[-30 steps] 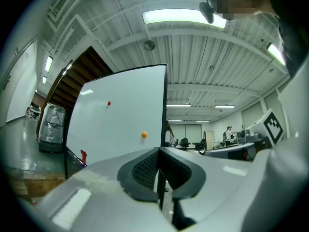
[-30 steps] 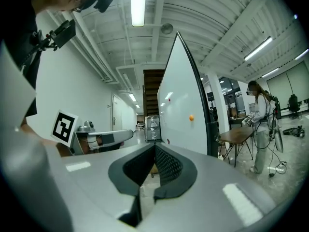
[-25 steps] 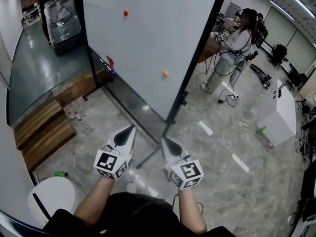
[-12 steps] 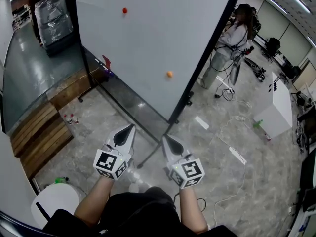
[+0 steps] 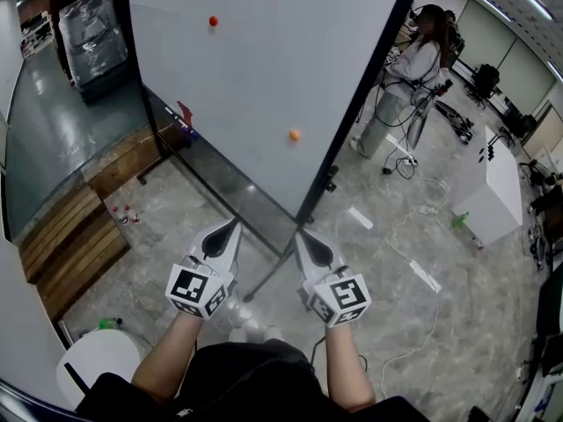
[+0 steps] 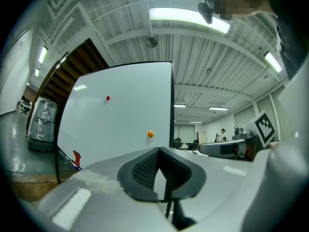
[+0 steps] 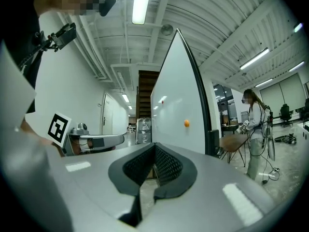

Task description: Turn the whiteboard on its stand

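The whiteboard [image 5: 264, 69] is a tall white panel in a black frame, standing on the floor straight ahead of me. A red magnet [image 5: 212, 21] and an orange magnet [image 5: 294, 134] sit on its face. Its black side post [image 5: 352, 112] runs down to a foot bar [image 5: 268, 275] between my grippers. My left gripper [image 5: 230, 229] and right gripper [image 5: 303, 238] hover side by side just short of the post's base, both shut and holding nothing. The board [image 6: 120, 115] fills the left gripper view; the right gripper view shows it [image 7: 178, 95] nearly edge-on.
A person [image 5: 409, 69] stands beyond the board's right edge among floor cables [image 5: 413, 236]. A white cabinet [image 5: 493, 192] is at right. At left lie wooden pallets [image 5: 66, 236] and a wrapped load [image 5: 92, 33]. A white round bin [image 5: 97, 359] is near my left arm.
My right gripper has edged slightly forward toward the post's base. The left gripper has stayed put, and my head view has shifted a little across the board.
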The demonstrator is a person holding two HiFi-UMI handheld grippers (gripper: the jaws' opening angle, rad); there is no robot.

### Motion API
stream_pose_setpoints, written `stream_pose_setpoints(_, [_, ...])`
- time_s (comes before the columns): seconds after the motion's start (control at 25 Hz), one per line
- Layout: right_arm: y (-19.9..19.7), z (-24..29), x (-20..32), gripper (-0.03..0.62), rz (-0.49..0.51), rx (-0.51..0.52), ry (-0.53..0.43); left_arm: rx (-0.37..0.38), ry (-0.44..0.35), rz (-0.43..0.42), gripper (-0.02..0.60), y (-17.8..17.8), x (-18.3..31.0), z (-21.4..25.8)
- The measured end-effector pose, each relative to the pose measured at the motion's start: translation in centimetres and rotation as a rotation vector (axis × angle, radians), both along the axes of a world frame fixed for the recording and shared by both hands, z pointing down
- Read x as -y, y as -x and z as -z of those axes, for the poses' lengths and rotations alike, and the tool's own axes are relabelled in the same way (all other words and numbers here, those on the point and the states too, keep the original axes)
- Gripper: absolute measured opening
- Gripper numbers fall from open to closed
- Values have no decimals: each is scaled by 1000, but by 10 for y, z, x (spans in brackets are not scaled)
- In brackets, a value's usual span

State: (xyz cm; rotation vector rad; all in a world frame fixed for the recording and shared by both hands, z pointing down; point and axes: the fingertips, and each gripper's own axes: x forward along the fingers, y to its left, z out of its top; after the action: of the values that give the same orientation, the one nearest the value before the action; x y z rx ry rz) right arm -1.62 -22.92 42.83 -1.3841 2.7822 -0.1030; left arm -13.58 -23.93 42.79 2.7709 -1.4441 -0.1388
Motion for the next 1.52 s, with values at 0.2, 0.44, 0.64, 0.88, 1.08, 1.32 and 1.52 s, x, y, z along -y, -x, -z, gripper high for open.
stream_pose_setpoints(0.2, [-36,2,23,9,-30,-22,-17,-4,-17,-10,5,-26,12,6])
stream_pose_setpoints(0.44, [-72,0,49,9,-71,-47,-22,6,-18,-51,5,-66,27,7])
stream_pose_setpoints(0.64, [-93,-1,73,9,-88,-46,-24,23,-21,-102,5,-103,40,5])
stream_pose_setpoints(0.88, [-108,-6,104,28,-98,-56,-16,29,-16,-142,5,-137,56,-1])
stream_pose_setpoints(1.08, [-105,-12,122,158,-55,-93,-26,23,-5,-160,5,-157,66,-5])
stream_pose_setpoints(1.32, [-95,-20,145,236,20,-117,-31,32,2,-155,5,-166,75,-6])
stream_pose_setpoints(1.52, [-84,-18,160,269,69,-136,-39,39,6,-128,5,-162,80,-6])
